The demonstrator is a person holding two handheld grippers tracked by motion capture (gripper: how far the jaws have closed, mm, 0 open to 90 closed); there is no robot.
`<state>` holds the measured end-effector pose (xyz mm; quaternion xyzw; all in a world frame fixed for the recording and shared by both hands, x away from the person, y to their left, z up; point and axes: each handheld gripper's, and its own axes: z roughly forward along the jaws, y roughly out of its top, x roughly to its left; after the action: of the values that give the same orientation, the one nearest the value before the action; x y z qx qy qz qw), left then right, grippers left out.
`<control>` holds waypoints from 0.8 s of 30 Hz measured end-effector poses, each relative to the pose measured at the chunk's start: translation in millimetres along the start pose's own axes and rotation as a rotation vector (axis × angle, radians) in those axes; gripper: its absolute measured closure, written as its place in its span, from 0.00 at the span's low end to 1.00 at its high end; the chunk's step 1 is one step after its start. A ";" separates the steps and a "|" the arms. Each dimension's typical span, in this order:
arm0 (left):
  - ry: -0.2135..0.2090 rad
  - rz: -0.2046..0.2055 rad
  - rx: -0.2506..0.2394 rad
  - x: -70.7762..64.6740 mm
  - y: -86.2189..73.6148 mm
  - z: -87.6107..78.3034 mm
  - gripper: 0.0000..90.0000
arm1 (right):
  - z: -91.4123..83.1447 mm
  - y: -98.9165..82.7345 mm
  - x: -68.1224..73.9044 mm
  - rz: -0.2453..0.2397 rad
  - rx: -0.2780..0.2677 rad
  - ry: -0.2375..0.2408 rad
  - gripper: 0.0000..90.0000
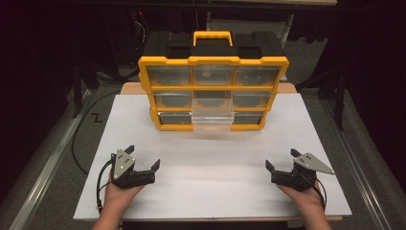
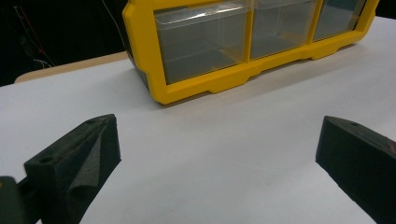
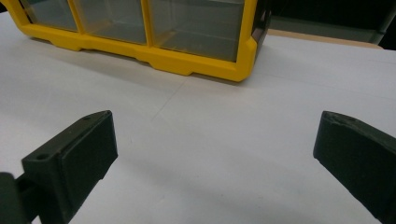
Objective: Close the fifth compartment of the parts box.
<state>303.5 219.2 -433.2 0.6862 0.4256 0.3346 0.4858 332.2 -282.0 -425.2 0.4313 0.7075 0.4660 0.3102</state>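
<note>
We see a yellow drawer organizer (image 1: pixel 213 93) standing at the table's (image 1: pixel 210 187) far middle, its bottom-center clear drawer (image 1: pixel 213 120) protruding. Left gripper (image 1: pixel 142 158) and right gripper (image 1: pixel 280 159) rest near us, jaws spread, empty. Approach that drawer squarely.

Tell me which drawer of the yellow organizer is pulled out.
The bottom middle drawer of the organizer. Its clear front sticks out past the yellow frame, while the other drawers sit flush inside it.

Bright overhead light on white table (image 1: pixel 210 163) (surroundings dark); soft shadows, slight blur throughout.
</note>
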 end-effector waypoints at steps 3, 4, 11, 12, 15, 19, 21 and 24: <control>0.000 -0.006 -0.006 0.4 0.3 0.1 0.01 | -0.2 -0.2 -1.2 -0.002 -0.001 -0.006 0.01; 0.000 -0.006 -0.005 0.6 0.2 0.6 0.01 | -0.2 -0.4 -2.0 -0.001 0.000 -0.008 0.01; -0.010 -0.016 -0.002 1.6 -0.4 1.8 0.01 | -0.4 -0.2 -6.0 0.022 -0.013 -0.010 0.01; -0.014 -0.018 -0.002 1.7 -0.5 1.9 0.01 | -0.2 -0.1 -5.7 0.021 -0.015 -0.011 0.01; -0.020 -0.022 0.001 1.0 -0.7 3.0 0.01 | 1.0 0.0 -4.1 0.009 -0.014 -0.008 0.01; -0.031 -0.023 0.002 0.7 -0.6 3.5 0.01 | 1.4 0.0 -3.1 0.005 -0.014 -0.007 0.01; -0.039 -0.026 0.000 0.3 -0.7 3.7 0.01 | 1.8 -0.1 -3.2 0.006 -0.014 -0.007 0.01; -0.056 -0.031 -0.001 -0.5 -0.4 3.7 0.01 | 2.4 -0.3 -3.7 0.008 -0.010 -0.009 0.01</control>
<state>306.4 217.3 -434.7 0.6883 0.4221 0.3081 0.5030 335.7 -284.4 -426.2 0.4346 0.7021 0.4689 0.3136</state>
